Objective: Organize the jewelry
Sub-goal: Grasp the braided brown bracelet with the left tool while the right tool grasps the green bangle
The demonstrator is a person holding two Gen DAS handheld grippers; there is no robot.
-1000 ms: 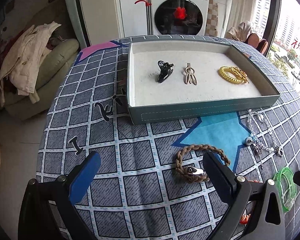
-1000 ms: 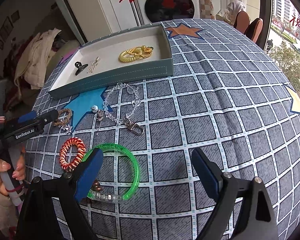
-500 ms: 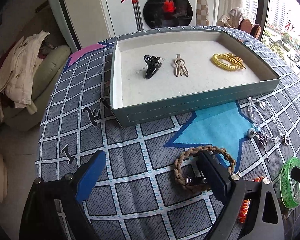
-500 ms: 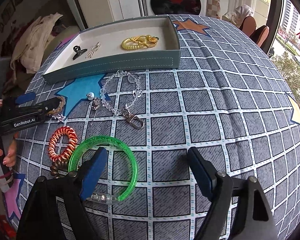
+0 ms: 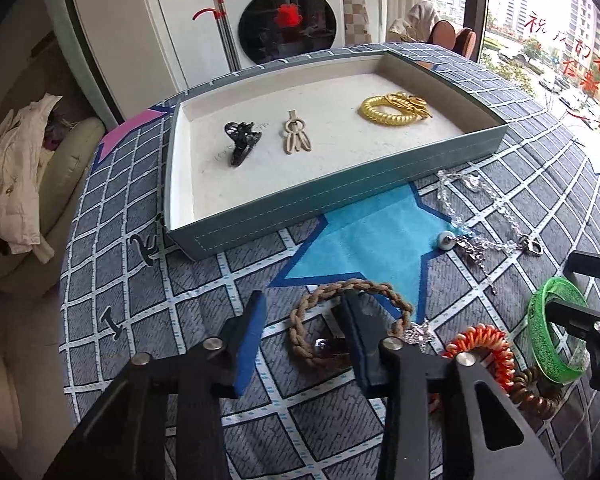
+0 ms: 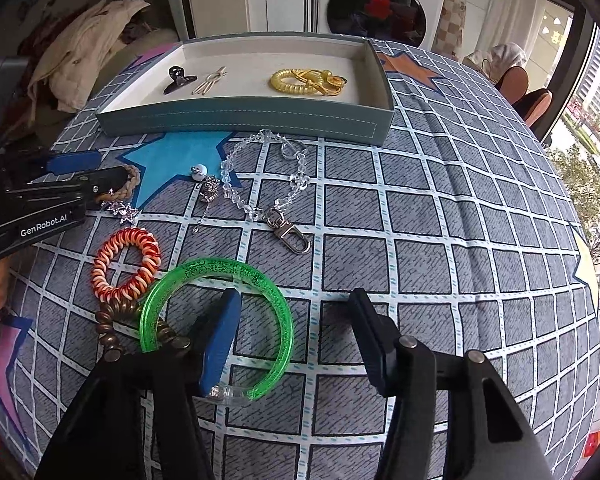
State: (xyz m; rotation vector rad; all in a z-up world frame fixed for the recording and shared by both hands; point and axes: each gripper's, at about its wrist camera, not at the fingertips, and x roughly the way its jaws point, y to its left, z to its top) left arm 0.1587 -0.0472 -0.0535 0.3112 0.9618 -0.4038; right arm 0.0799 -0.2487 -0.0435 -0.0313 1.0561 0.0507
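Observation:
A teal tray (image 5: 340, 200) holds a black claw clip (image 5: 240, 140), a beige clip (image 5: 296, 138) and a gold coil tie (image 5: 392, 110). My left gripper (image 5: 302, 320) is open, its fingers astride the left side of a brown braided bracelet (image 5: 352, 288), the right finger inside the loop. My right gripper (image 6: 294, 320) is open, its left finger inside a green bangle (image 6: 220, 272), its right finger outside it. A red-and-white coil tie (image 6: 126, 262) and a clear bead chain (image 6: 260, 176) lie between them.
A bronze coil tie (image 6: 112, 320) touches the bangle. A silver star charm (image 6: 124, 210) and a small pendant (image 6: 208, 192) lie on the patterned tablecloth (image 6: 460, 220). A washing machine (image 5: 288, 20) stands behind the table, a sofa with clothes (image 5: 16, 168) at left.
Both grippers have dropped lower and forward. The left gripper has narrowed around the braided bracelet's left side. The right gripper has come down over the green bangle's right side.

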